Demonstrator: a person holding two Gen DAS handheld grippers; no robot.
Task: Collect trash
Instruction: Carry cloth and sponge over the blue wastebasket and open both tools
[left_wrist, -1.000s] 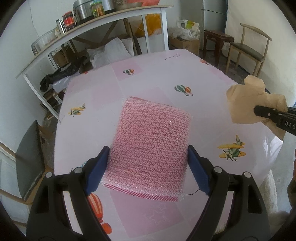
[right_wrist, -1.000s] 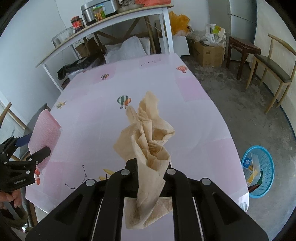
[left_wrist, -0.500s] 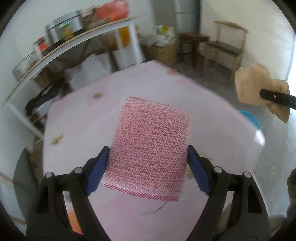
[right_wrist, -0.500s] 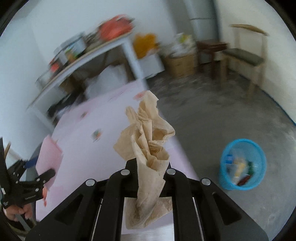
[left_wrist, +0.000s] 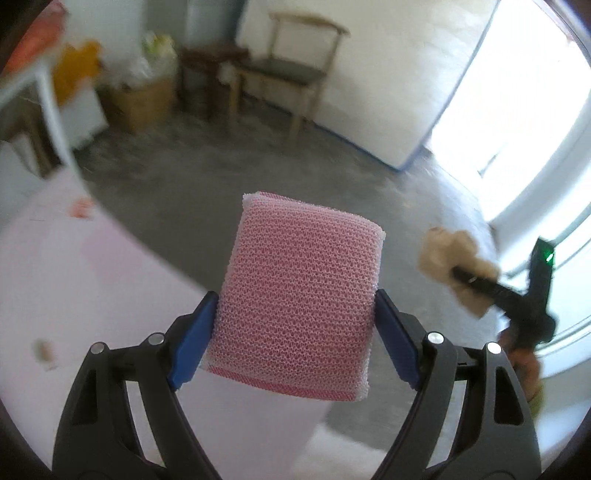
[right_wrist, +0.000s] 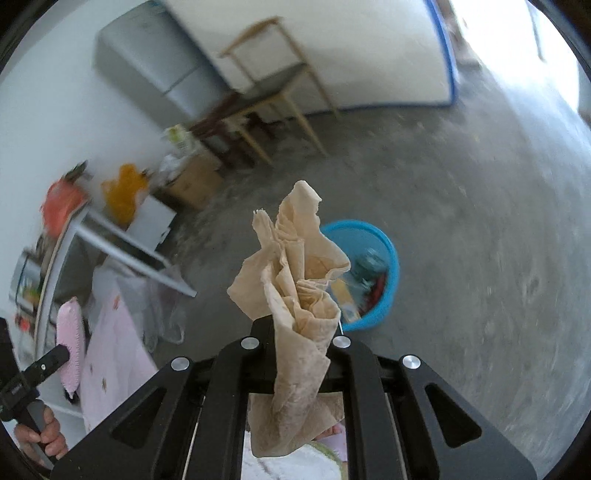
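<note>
My left gripper (left_wrist: 295, 314) is shut on a pink foam net sleeve (left_wrist: 299, 291), held between its blue pads over the table's corner and the floor. My right gripper (right_wrist: 301, 332) is shut on a crumpled beige paper (right_wrist: 295, 291) and holds it in the air, in line with a blue trash basket (right_wrist: 384, 254) on the floor that holds several scraps. In the left wrist view the right gripper (left_wrist: 476, 280) and its paper (left_wrist: 443, 254) hang at the right. In the right wrist view the left gripper (right_wrist: 61, 354) and its sleeve (right_wrist: 70, 343) show at the far left.
The pink tablecloth table (left_wrist: 74, 280) lies at the lower left. A wooden chair (left_wrist: 291, 70), a dark stool (left_wrist: 203, 70) and a cardboard box (left_wrist: 144, 99) stand along the far wall. A white shelf (right_wrist: 122, 247) is left of the basket. The concrete floor (right_wrist: 480, 229) spreads to the right.
Both grippers swung right, away from the table toward the open floor, still holding their items. The blue basket now sits near the middle of the right wrist view, behind the paper.
</note>
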